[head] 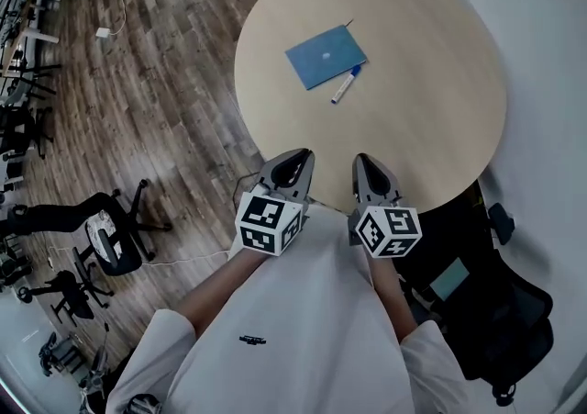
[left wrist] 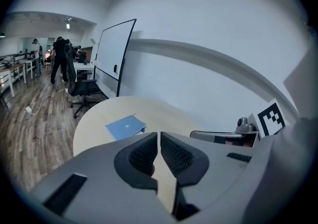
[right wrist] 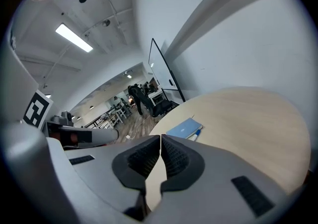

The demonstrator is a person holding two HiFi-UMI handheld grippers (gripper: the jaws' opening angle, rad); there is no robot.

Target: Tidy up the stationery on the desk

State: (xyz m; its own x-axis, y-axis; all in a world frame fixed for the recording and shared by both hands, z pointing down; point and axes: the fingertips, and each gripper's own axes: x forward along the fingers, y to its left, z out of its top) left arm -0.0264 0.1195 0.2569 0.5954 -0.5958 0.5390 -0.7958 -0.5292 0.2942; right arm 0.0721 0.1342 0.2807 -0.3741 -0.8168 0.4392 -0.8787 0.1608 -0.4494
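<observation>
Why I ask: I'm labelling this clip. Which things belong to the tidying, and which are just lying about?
For the job: blue notebook, pen, round table.
Just lying about: office chair, whiteboard.

Left gripper and right gripper side by side, close in front of the torso, both angled forward and down; jaws on each closed tip to tip, nothing between; forearms bare, parallel
</observation>
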